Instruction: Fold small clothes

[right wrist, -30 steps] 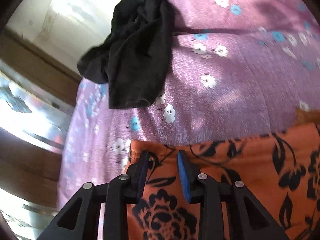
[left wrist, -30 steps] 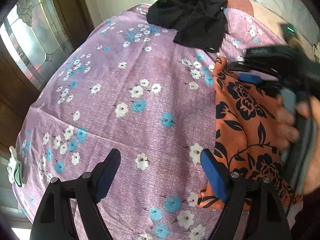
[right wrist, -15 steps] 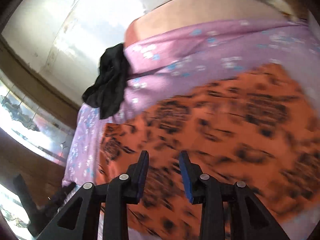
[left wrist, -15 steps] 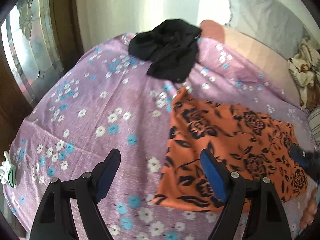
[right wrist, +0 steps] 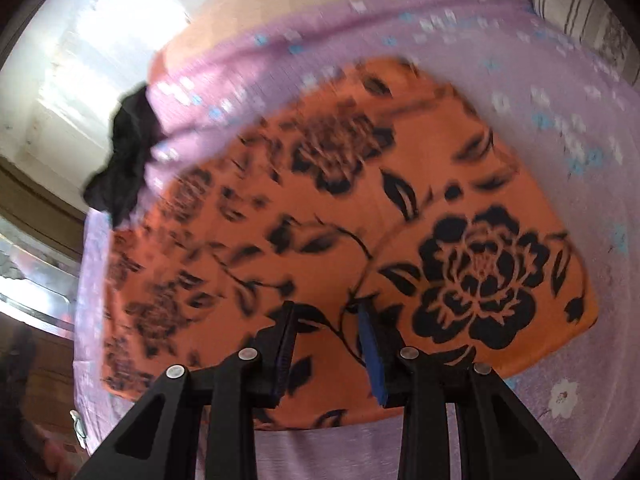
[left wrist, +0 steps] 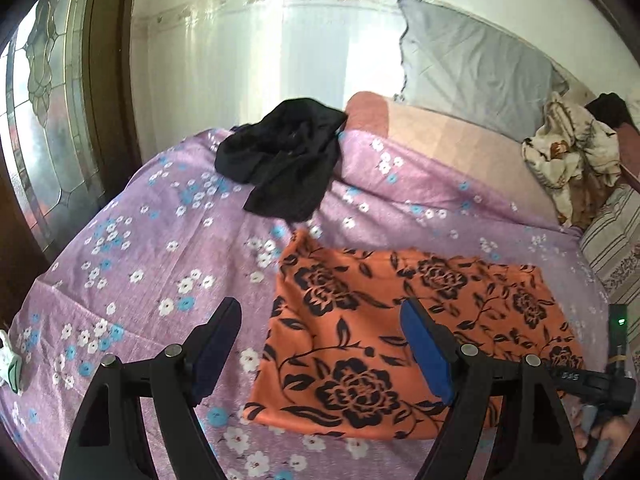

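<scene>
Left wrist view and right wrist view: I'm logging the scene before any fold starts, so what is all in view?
orange cloth with black flower print: one, spread flat on the bedsheet, near side
crumpled black garment: one, far edge of the sheet
purple bedsheet with white and blue flowers: one, covers the bed
grey pillow: one, against the wall
cream and brown bundled cloth: one, far right
striped pillow: one, right edge
stained-glass window: one, left
left gripper: open, above the orange cloth's left edge
right gripper: jaws narrowly apart, nothing between them
</scene>
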Demonstrator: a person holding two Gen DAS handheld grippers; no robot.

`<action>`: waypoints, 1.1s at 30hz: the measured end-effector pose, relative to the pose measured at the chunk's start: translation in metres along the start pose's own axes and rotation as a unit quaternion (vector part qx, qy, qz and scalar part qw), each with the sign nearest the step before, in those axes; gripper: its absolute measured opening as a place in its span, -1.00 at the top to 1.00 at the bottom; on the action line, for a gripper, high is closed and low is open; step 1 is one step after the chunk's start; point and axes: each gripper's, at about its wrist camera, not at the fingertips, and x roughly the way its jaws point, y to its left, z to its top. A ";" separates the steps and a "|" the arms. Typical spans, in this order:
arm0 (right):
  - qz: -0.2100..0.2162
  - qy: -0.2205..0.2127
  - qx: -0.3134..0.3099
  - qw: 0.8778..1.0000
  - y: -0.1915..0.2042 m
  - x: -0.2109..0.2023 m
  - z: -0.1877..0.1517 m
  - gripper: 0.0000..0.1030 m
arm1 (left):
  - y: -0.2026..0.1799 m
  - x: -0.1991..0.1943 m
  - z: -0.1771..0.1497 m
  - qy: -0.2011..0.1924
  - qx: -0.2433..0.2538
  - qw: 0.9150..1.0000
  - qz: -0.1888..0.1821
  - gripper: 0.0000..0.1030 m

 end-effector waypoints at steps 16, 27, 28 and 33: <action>0.065 -0.067 -0.035 0.995 0.026 -0.037 0.006 0.32 | -0.021 -0.026 -0.001 -0.030 0.027 0.999 -0.012 -0.60; 0.082 -0.065 -0.045 0.993 0.035 -0.034 0.004 0.32 | -0.019 -0.038 0.001 -0.053 0.030 0.998 0.000 -0.60; 0.083 -0.065 -0.045 0.993 0.035 -0.034 0.005 0.32 | -0.018 -0.038 0.001 -0.055 0.030 0.998 0.001 -0.60; 0.086 -0.065 -0.047 0.993 0.037 -0.035 0.005 0.32 | -0.018 -0.040 0.001 -0.057 0.031 0.998 0.006 -0.60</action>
